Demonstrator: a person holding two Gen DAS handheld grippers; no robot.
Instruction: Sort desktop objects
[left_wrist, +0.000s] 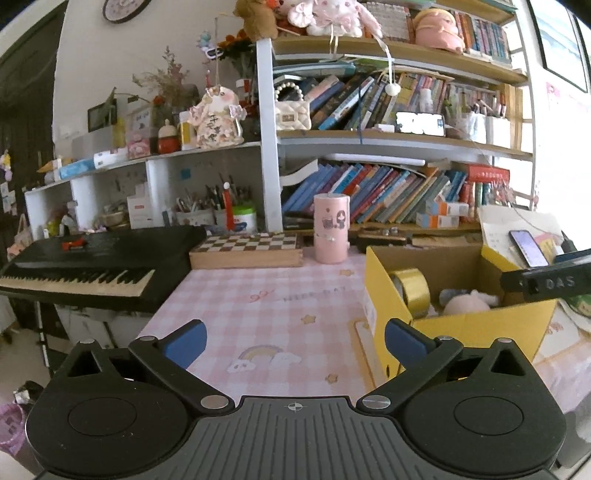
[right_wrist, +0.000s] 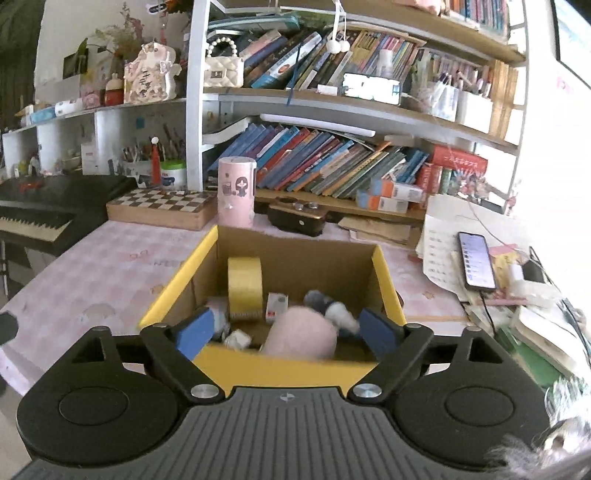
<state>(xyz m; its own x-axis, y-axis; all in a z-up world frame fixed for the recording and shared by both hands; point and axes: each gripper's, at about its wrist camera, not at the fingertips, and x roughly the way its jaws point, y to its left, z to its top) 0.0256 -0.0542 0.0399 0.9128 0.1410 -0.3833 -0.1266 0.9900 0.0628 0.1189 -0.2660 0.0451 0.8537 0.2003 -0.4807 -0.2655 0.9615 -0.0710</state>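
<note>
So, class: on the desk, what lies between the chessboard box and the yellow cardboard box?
The pink cylinder stands upright there, between the chessboard box and the yellow cardboard box; otherwise only bare checked tablecloth. The left wrist view shows it best.

A yellow cardboard box (right_wrist: 291, 363) stands open on the table. Inside, a yellow tape roll (right_wrist: 244, 288) stands on edge beside a small white carton (right_wrist: 276, 307). A pink plush toy (right_wrist: 301, 332) lies nearest the front wall.

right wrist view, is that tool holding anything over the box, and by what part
Nothing is held. The right tool stands open above the yellow cardboard box; the pink plush toy lies inside the box, free of both pads.
</note>
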